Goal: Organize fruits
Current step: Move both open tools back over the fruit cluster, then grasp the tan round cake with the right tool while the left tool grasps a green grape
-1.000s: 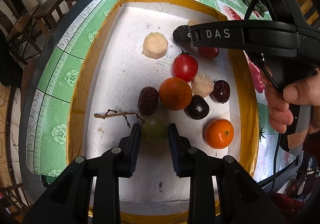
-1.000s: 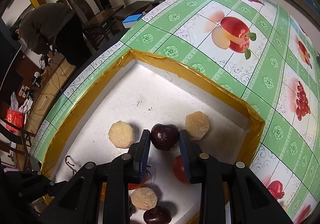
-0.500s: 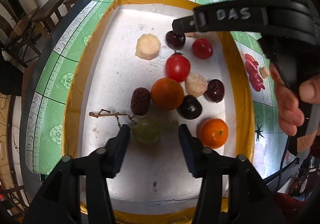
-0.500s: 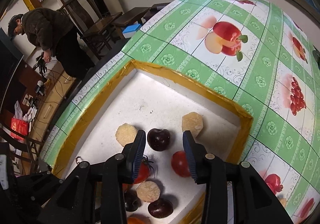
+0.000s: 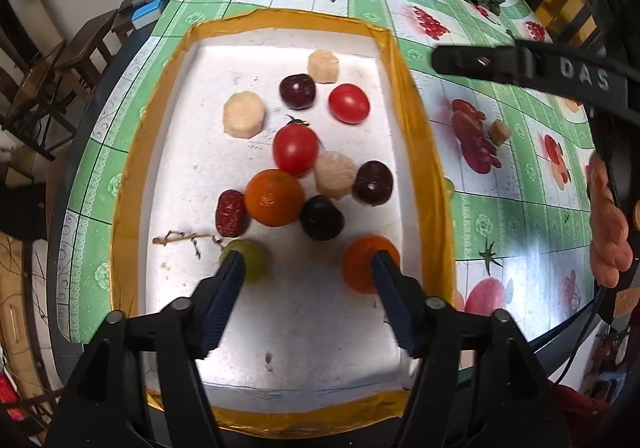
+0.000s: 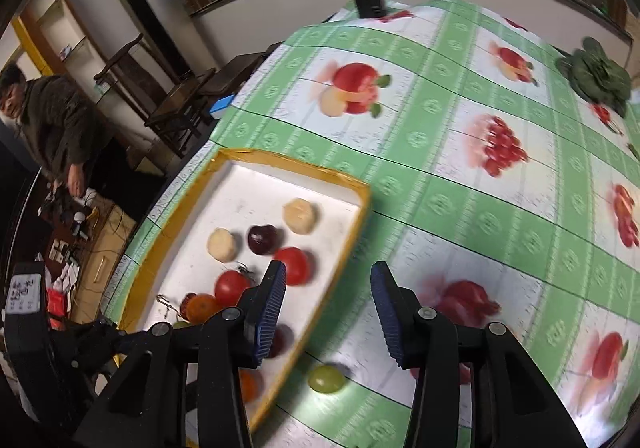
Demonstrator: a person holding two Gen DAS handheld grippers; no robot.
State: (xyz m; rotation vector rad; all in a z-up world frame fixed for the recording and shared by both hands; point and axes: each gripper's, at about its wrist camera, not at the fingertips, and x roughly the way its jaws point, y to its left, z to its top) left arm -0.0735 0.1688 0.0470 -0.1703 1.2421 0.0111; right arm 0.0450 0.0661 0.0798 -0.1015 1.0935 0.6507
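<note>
A white tray with a yellow rim [image 5: 418,152] holds several fruits: two oranges [image 5: 274,197], two red tomatoes [image 5: 295,149], dark plums [image 5: 297,90], pale cut pieces [image 5: 244,115], a red date [image 5: 230,213] and a green grape [image 5: 250,258] on a bare stem. My left gripper [image 5: 306,262] is open above the tray's near part, its left finger beside the grape. My right gripper [image 6: 328,280] is open and empty over the tray's right rim [image 6: 344,248]. A second green grape [image 6: 326,379] lies on the tablecloth outside the tray.
The table has a green and white fruit-print cloth [image 6: 460,136]. A leafy green vegetable [image 6: 596,74] lies at the far right. A small tan piece [image 5: 499,132] lies on the cloth right of the tray. Chairs and a person [image 6: 44,116] are beyond the left edge.
Both grippers opened. The left let go of the green grape and drew back. The right let go of the dark plum, lifted away and swung right over the tray's rim.
</note>
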